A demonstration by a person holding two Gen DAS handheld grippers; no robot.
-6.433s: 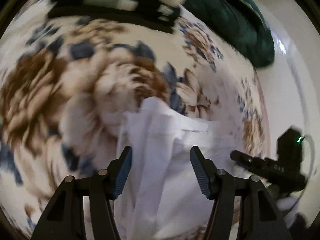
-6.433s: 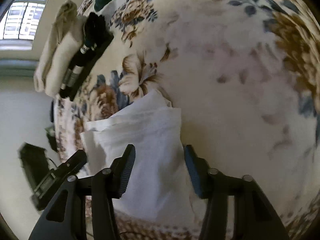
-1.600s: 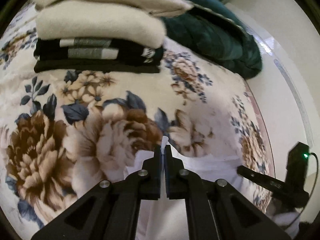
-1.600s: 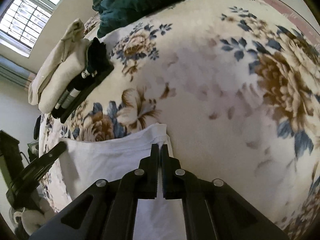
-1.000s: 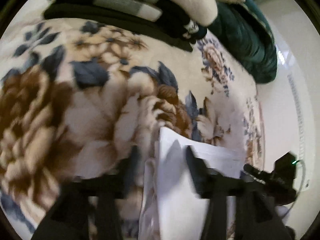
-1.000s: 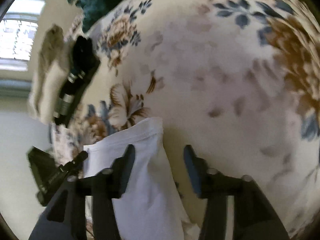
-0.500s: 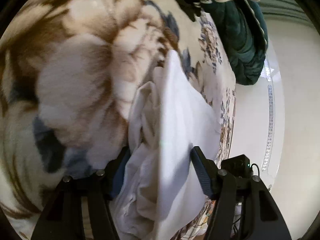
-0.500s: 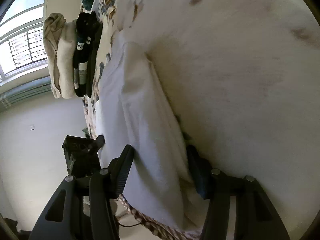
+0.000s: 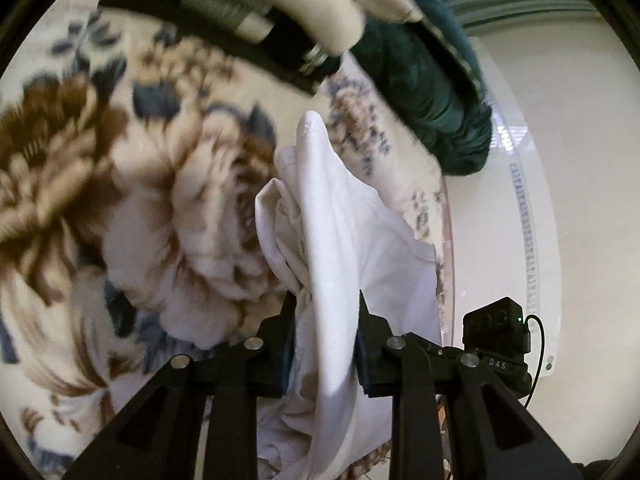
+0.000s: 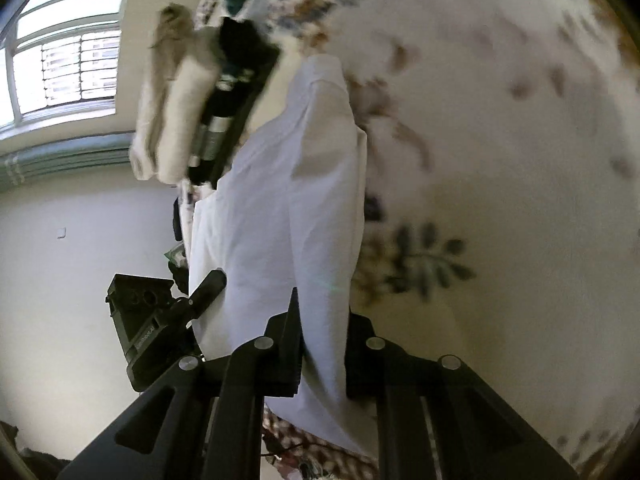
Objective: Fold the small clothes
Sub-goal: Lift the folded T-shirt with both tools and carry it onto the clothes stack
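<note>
White garment (image 9: 340,240) – cream blanket (image 9: 120,200) with brown-and-blue flowers – dark green bedding (image 9: 432,92).

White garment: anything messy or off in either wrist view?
White garment is bunched on its left side near the left claw, crumpled rather than flat. The right claw side looks smooth. Both claws are closing on it.

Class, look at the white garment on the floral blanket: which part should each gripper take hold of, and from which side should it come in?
Grip the white garment at its near hem, one gripper toward each end, coming in from the bed's near edge. The cloth lies long and away from the cameras, so that edge is nearest. The left gripper and right gripper are closing there with cloth bunched between the jaws.
</note>
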